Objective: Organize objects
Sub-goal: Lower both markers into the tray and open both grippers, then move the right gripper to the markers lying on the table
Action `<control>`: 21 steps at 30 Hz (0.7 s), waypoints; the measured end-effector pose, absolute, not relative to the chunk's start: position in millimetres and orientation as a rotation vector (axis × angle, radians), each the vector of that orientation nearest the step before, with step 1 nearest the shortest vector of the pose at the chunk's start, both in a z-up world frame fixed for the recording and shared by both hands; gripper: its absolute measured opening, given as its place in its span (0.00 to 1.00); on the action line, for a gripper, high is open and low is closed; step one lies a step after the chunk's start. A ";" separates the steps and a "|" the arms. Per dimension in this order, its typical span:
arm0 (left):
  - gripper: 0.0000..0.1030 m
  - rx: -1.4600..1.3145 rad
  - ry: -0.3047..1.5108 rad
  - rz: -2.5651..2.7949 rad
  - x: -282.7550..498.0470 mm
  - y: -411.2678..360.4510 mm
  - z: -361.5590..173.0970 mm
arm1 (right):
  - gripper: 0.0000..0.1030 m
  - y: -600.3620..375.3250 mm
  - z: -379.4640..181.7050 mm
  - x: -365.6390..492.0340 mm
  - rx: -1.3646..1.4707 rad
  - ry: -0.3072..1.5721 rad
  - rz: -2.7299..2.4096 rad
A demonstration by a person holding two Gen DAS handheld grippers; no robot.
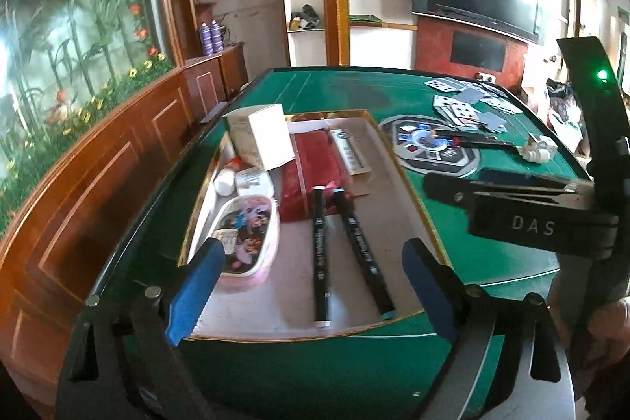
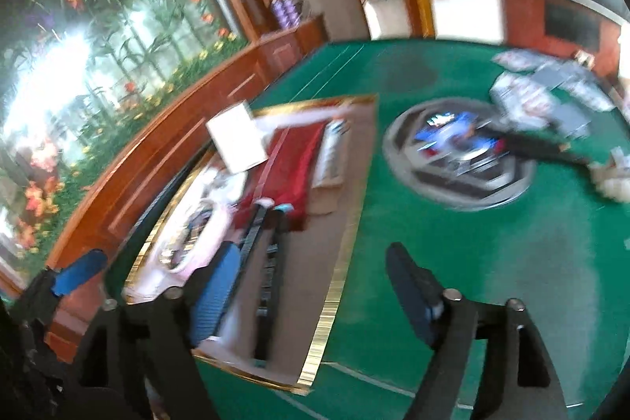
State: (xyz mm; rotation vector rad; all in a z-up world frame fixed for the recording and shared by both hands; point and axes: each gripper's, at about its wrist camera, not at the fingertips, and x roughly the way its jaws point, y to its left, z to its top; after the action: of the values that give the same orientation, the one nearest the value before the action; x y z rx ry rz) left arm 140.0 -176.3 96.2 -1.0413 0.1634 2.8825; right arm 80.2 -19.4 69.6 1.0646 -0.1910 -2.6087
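Observation:
A shallow gold-rimmed tray [image 1: 430, 223] lies on the green table [image 1: 492, 254]. Inside it, two black markers [image 1: 321, 254] lie side by side. With them are a pink printed pencil case [image 1: 246, 239], a red pouch [image 1: 311, 172], a white box [image 1: 262, 136] and a small white bottle [image 1: 225, 180]. My left gripper [image 1: 313, 286] hovers over the tray's near end, open, with nothing between its blue pads [image 1: 197, 282]. My right gripper [image 2: 315, 278] is open and empty above the tray's right rim [image 2: 334, 302]. The right wrist view is blurred.
Loose playing cards [image 1: 468, 101] are scattered at the table's far right. A round control panel [image 1: 429, 144] sits in the table's middle, with a black pen [image 1: 476, 141] and small white items [image 1: 537, 151] beside it. A wooden panelled wall [image 1: 98, 160] runs along the left.

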 end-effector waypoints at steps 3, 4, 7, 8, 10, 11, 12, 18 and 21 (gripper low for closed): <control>0.89 -1.027 0.224 2.878 142.1 -159.2 98.1 | 0.86 3.5 70.7 86.4 1.048 -0.162 -2.681; 0.89 -1.022 0.244 2.872 142.6 -152.5 98.2 | 0.86 11.1 70.5 87.4 1.050 -0.173 -2.685; 0.89 -1.015 0.309 2.854 144.4 -132.4 98.3 | 0.87 34.7 65.7 90.4 1.066 -0.220 -2.702; 0.89 -1.010 0.337 2.852 145.4 -125.4 98.5 | 0.87 41.3 64.1 91.9 1.069 -0.229 -2.709; 0.89 -0.998 0.390 2.850 147.1 -112.9 97.9 | 0.87 54.3 62.2 95.1 1.071 -0.244 -2.726; 0.89 -0.991 0.416 2.847 148.0 -106.6 97.5 | 0.87 60.6 61.2 96.9 1.070 -0.255 -2.734; 0.89 -0.989 0.435 2.843 148.5 -101.5 97.0 | 0.87 68.5 60.8 98.7 1.069 -0.271 -2.742; 0.89 -0.990 0.489 2.801 149.1 -78.3 92.5 | 0.87 101.3 59.7 104.0 1.068 -0.338 -2.777; 0.89 -1.008 0.500 2.777 145.6 -71.1 88.7 | 0.88 115.4 56.4 102.9 1.079 -0.383 -2.791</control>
State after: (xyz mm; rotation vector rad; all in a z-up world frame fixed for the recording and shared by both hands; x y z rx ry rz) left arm 145.6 -71.1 88.7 -1.0084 0.5003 2.7771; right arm 102.9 115.4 56.4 1.0794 -0.3828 -2.7913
